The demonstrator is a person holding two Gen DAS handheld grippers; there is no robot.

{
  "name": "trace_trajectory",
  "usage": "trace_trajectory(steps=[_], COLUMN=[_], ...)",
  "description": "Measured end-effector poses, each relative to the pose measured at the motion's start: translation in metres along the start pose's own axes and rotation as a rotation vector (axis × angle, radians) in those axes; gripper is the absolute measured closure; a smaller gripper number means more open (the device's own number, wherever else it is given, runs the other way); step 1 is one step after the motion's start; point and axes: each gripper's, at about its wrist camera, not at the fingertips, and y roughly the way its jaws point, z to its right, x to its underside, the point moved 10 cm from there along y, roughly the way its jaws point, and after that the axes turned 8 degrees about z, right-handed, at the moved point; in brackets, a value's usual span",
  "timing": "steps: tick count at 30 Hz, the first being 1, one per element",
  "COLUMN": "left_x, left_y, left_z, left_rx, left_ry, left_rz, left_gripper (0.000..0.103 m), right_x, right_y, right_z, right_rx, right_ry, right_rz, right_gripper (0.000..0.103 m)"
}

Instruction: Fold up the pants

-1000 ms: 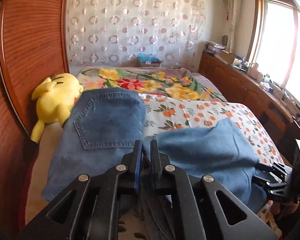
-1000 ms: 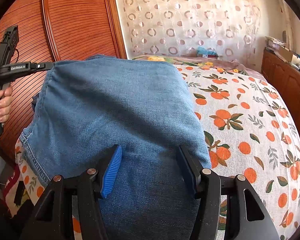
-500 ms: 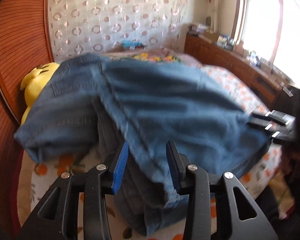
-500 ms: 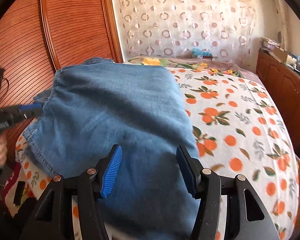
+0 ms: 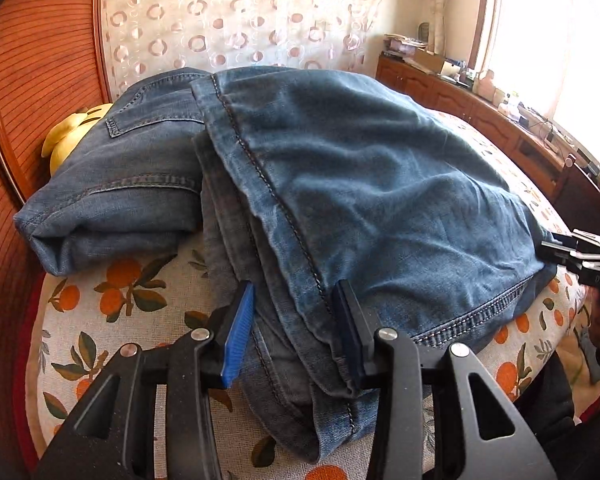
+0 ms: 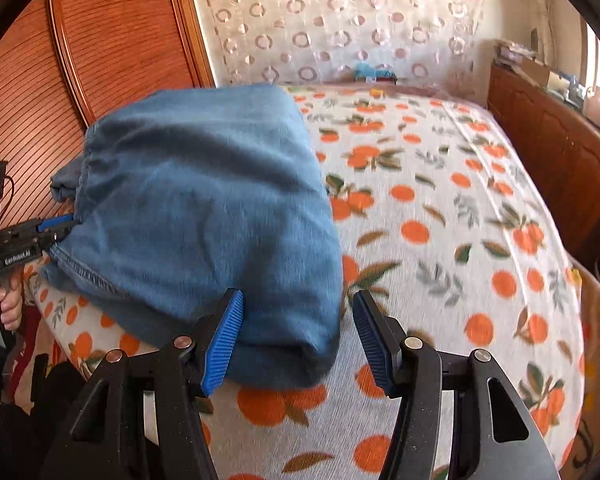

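Blue jeans (image 5: 360, 184) lie folded on the orange-print bedsheet (image 5: 112, 292), the leg part laid over the seat part with its back pocket (image 5: 148, 116). My left gripper (image 5: 292, 336) is open at the near edge of the fold, and stitched layers of denim lie loose between its blue pads. In the right wrist view the same jeans (image 6: 204, 200) fill the left half. My right gripper (image 6: 298, 336) is open around the near right corner of the fold, its right pad over bare sheet. Each gripper shows in the other's view: the right gripper (image 5: 580, 256), the left gripper (image 6: 32, 240).
A yellow plush toy (image 5: 70, 132) sits behind the jeans against the slatted wooden wardrobe (image 5: 32, 80). A wooden sideboard (image 6: 560, 152) with small items runs along the bed's right side under a bright window. The person's hand (image 6: 4, 304) holds the left gripper's handle. The sheet (image 6: 440, 220) stretches right.
The left gripper opened and let go of the denim it pinched. The raised leg part came down flat over the seat part. Both grippers sank toward the near edge; the right slid to the fold's corner.
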Motion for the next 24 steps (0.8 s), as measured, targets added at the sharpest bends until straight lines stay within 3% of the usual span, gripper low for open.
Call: trace_trajectory(steps=[5, 16, 20, 24], left_x=[0.003, 0.003, -0.006, -0.028], left_y=[0.001, -0.002, -0.01, -0.029], left_z=[-0.004, -0.006, -0.005, 0.0], left_rx=[0.001, -0.001, 0.014, 0.01], left_ry=[-0.008, -0.032, -0.047, -0.024], left_rz=[0.011, 0.025, 0.034, 0.09], left_gripper=[0.06, 0.058, 0.058, 0.057], right_x=[0.007, -0.026, -0.019, -0.007], right_y=[-0.01, -0.037, -0.02, -0.011], right_z=[0.004, 0.006, 0.006, 0.004], right_rx=[-0.02, -0.017, 0.001, -0.012], right_ry=[0.023, 0.036, 0.028, 0.033], right_rz=[0.007, 0.102, 0.065, 0.026], right_gripper=[0.044, 0.044, 0.044, 0.054])
